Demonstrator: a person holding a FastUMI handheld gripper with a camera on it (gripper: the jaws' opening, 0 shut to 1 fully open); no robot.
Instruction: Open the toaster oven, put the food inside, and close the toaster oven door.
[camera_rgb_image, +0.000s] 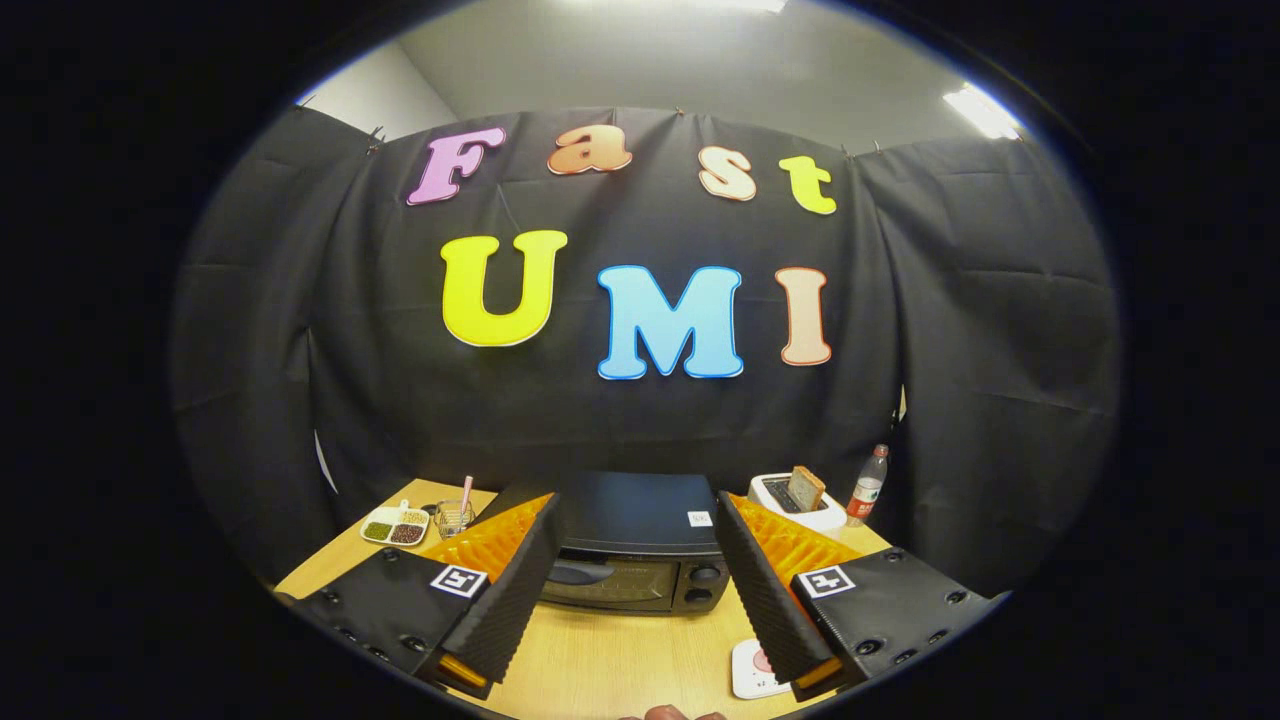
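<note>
The gripper (635, 560) fingers are spread wide, touching nothing. Beyond them, the black boxy toaster oven (632, 545) sits on the light wooden table (620, 655), door closed.

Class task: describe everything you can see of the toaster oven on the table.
The toaster oven is a dark, boxy appliance with a smooth top bearing a small white sticker. Its glass door is shut, handle along the upper edge, two round knobs at one side. It stands upright on the wooden table, beyond the open tongs.
</note>
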